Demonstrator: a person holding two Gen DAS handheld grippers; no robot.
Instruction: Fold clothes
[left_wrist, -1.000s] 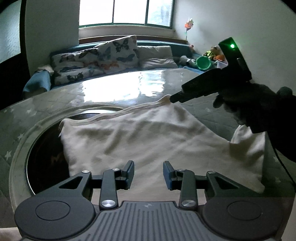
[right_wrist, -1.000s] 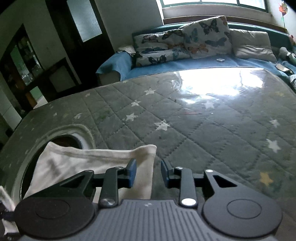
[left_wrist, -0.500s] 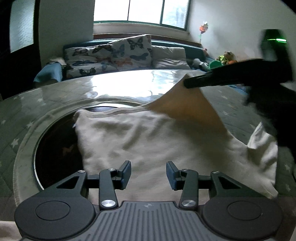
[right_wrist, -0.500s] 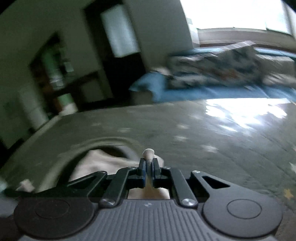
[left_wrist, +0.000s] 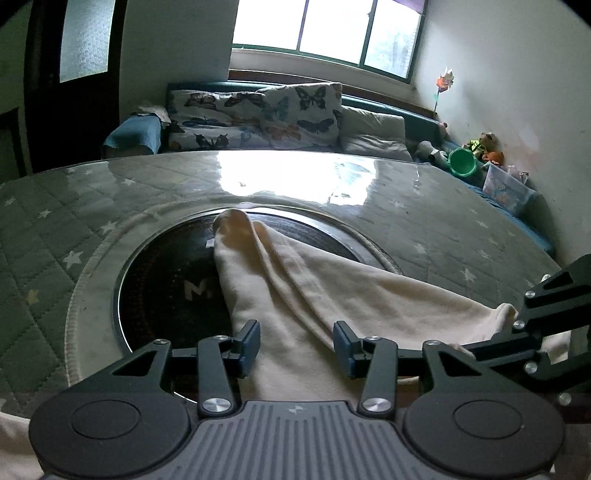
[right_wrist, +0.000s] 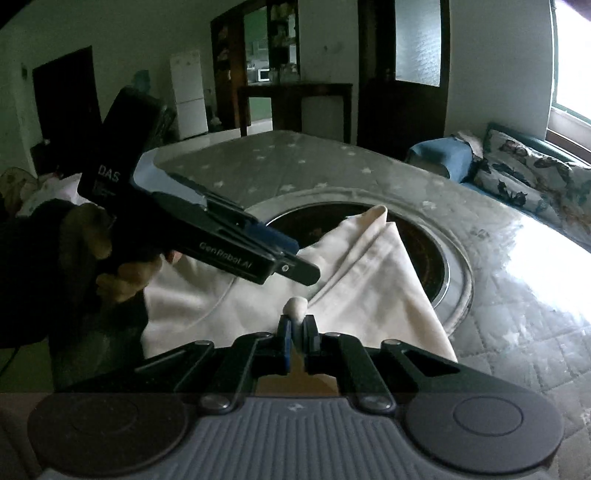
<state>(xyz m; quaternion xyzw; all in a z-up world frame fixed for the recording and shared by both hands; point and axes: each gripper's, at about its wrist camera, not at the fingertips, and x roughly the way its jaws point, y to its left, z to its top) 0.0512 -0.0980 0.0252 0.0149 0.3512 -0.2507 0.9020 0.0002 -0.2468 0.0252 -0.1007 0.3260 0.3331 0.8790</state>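
A cream cloth (left_wrist: 295, 280) lies folded over on itself across the dark round inset (left_wrist: 177, 280) of the quilted table (left_wrist: 55, 236). My right gripper (right_wrist: 297, 325) is shut on a corner of the cloth (right_wrist: 369, 280), and a small tuft pokes out past the pads. In the left wrist view the right gripper (left_wrist: 515, 323) holds that corner at the near right. My left gripper (left_wrist: 295, 347) hovers low over the near part of the cloth. Its jaws stand apart and are still widening, and nothing is pinched between them. In the right wrist view a hand (right_wrist: 110, 266) holds the left gripper (right_wrist: 295, 254).
A sofa with butterfly cushions (left_wrist: 258, 114) runs along the far side under the window. Toys and a green cup (left_wrist: 461, 162) sit at the far right. A white fridge (right_wrist: 188, 96) and a dark cabinet (right_wrist: 295, 99) stand beyond the table's other side.
The right gripper shut on the cloth's far corner and carried it across to the near right, folding the cloth over. The left gripper shifted a little and its jaws widened.
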